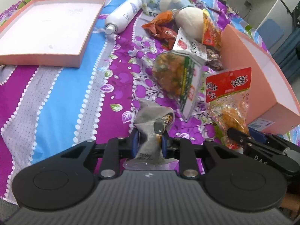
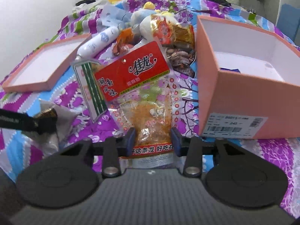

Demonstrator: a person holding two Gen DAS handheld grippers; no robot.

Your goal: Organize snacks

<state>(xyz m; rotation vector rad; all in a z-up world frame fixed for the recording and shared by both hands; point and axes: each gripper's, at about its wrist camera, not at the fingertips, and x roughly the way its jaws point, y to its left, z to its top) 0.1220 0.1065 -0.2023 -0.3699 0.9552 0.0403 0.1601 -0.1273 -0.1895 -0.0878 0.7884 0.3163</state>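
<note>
A grey snack packet (image 1: 151, 129) is clamped in the left tool (image 1: 149, 142); a red-labelled snack bag (image 2: 148, 101) is gripped by the right tool (image 2: 152, 140), beside the pink box (image 2: 243, 101) on the bed (image 1: 71, 93).

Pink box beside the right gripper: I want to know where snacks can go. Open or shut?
Open. The pink box has no lid on, its white inside shows, and the lid lies separately on the bedspread.

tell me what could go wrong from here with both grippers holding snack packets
The left gripper pinches the grey packet at a crumpled waist, so it may slip out. The right gripper grips only the bottom of the red-label packet, whose top could flop and snag the pink box wall.
</note>
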